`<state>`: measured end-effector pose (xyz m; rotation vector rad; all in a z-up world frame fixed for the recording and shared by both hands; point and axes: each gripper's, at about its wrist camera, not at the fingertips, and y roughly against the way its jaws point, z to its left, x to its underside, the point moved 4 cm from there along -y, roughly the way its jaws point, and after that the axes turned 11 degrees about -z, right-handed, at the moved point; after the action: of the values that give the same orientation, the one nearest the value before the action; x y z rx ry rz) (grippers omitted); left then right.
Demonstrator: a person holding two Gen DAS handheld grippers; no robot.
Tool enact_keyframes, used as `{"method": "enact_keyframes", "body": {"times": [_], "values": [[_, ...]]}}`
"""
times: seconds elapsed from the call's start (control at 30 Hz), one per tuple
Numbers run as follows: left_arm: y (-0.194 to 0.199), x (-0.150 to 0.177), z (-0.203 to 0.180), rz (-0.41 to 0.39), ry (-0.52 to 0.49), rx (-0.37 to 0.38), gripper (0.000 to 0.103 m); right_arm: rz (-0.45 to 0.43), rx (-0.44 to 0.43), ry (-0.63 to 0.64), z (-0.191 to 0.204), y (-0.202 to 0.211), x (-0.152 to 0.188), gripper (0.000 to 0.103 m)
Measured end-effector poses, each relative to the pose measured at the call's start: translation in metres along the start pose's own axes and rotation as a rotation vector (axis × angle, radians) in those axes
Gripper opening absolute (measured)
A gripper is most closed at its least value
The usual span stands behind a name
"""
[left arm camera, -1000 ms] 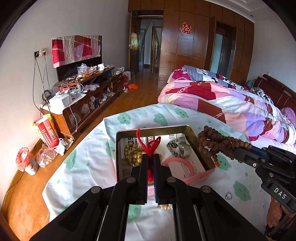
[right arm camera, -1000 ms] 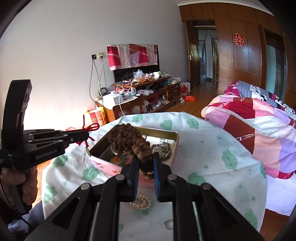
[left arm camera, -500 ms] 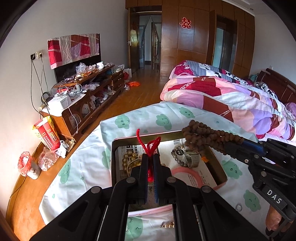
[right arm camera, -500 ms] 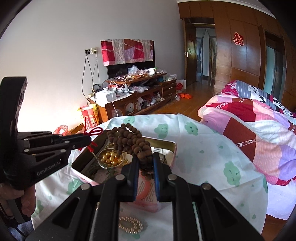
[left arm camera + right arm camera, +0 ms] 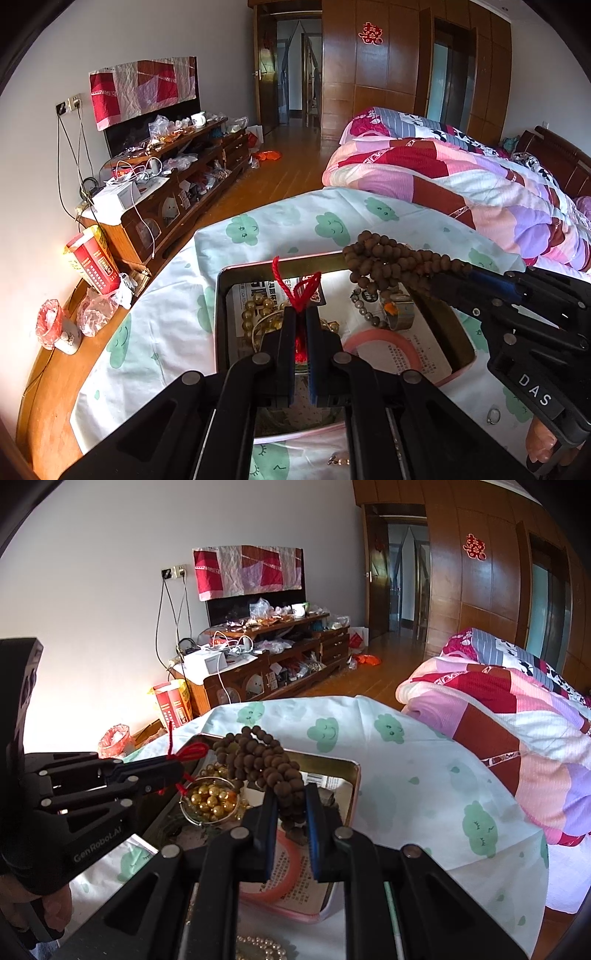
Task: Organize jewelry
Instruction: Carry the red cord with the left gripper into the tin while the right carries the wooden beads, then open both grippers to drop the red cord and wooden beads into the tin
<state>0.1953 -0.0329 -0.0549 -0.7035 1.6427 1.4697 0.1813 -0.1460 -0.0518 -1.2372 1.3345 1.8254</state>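
An open metal tin (image 5: 221,306) lies on the cloud-print cloth, also in the right wrist view (image 5: 352,794). Inside are gold beads (image 5: 255,314) (image 5: 212,801), a grey bead bracelet (image 5: 364,312) and a pink bangle (image 5: 380,338). My left gripper (image 5: 300,325) is shut on a red cord (image 5: 297,288) and holds it above the tin's left half; it also shows in the right wrist view (image 5: 177,771). My right gripper (image 5: 290,808) is shut on a brown wooden bead string (image 5: 258,757) over the tin; it also shows in the left wrist view (image 5: 439,280).
A pearl bracelet (image 5: 258,947) and a small ring (image 5: 493,415) lie on the cloth (image 5: 166,332) near the front edge. A folded quilt (image 5: 461,177) lies behind on the right. A cluttered TV cabinet (image 5: 177,173) stands on the left beyond the floor.
Both grippers have moved forward and lower over the tin. The brown beads now hang over the tin's right half, and the red cord sits above the gold beads.
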Motion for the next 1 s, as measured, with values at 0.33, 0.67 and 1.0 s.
{"method": "enact_keyframes", "body": {"times": [0.33,0.67,1.0], "values": [[-0.01,0.003,0.001,0.021,-0.009,-0.003,0.004,0.027,0.007,0.004,0.0,-0.013,0.004,0.016],[-0.016,0.01,0.001,0.043,-0.013,-0.002,0.004,0.048,-0.005,0.005,0.003,-0.023,0.01,0.016],[-0.014,0.014,0.001,0.044,-0.013,-0.002,0.004,0.067,-0.013,0.003,0.006,-0.028,0.016,0.016]]}}
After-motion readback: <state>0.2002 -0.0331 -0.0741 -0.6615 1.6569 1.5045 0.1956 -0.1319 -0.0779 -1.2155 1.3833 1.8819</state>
